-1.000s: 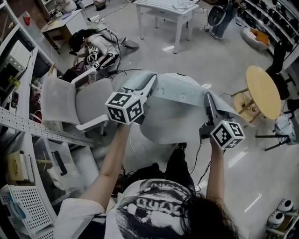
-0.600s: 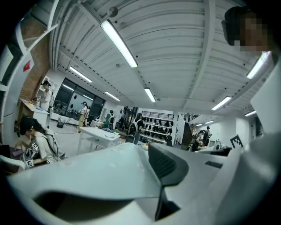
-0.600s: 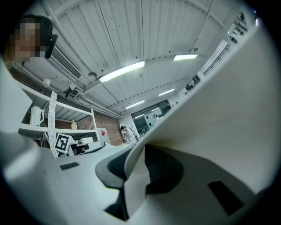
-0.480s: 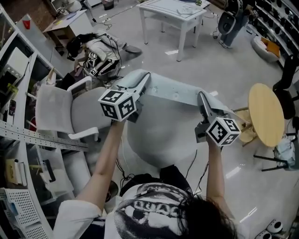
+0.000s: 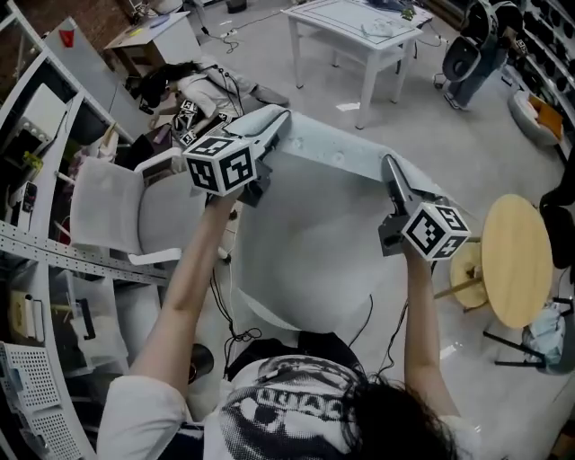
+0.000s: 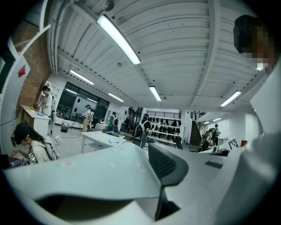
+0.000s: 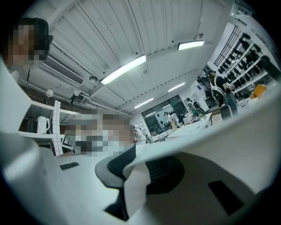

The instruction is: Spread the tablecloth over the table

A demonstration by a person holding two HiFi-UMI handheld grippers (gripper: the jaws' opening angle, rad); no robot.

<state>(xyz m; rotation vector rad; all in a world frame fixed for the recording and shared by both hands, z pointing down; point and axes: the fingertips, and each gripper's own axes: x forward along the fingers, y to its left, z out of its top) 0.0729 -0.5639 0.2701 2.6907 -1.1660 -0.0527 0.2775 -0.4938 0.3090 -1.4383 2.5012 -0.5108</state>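
Stretching between the two tools, the pale grey tablecloth (image 5: 314,225) was held up over the floor (image 5: 422,117), its top edge drawn taut from left to right and the rest hung down on the near side, towards the person. One upper corner was gripped by the left tool (image 5: 278,121), whose jaws were seen closed on the fabric, with the cloth folded over the dark pad. The other upper corner was caught in the right tool (image 5: 389,168); its jaws were opening, yet a strip of cloth was seen pinched between the pads. Both tools were pointed away from the person. A white counter (image 5: 332,13) was seen far beyond the cloth, well apart from it. A round wooden counter (image 5: 517,260) was seen at the right, and a pale chair (image 5: 103,202) at the left.
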